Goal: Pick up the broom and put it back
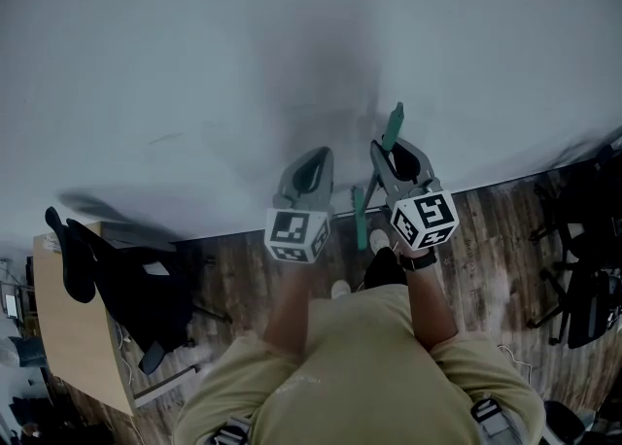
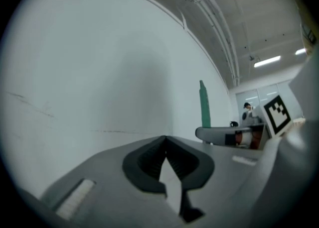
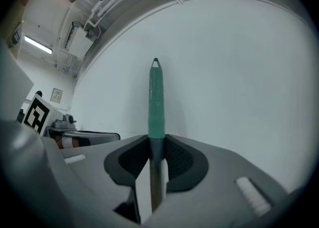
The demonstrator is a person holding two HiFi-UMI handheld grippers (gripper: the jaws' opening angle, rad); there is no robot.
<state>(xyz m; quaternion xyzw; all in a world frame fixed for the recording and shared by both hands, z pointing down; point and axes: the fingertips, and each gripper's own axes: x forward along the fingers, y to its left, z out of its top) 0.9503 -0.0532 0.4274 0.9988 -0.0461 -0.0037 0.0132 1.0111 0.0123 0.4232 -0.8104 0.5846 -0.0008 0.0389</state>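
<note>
The broom's handle stands upright against the white wall, its green grip point(image 3: 156, 102) rising above my right gripper point(image 3: 156, 145), which is shut on the grey shaft just under the grip. In the head view the right gripper point(image 1: 391, 159) holds the handle point(image 1: 393, 126) at chest height, and a green lower part of the broom point(image 1: 360, 218) shows below it near the floor. My left gripper point(image 1: 313, 166) hangs just to the left of the handle, apart from it. Its jaws point(image 2: 165, 141) meet at the tips with nothing between them; the green grip point(image 2: 204, 105) shows to its right.
The white wall point(image 1: 194, 74) fills the space ahead. A wooden desk point(image 1: 68, 326) with a black garment point(image 1: 136, 288) stands at the left. Dark office chairs point(image 1: 583, 278) stand at the right on the wood floor point(image 1: 243, 283). A person point(image 2: 247, 110) is far off.
</note>
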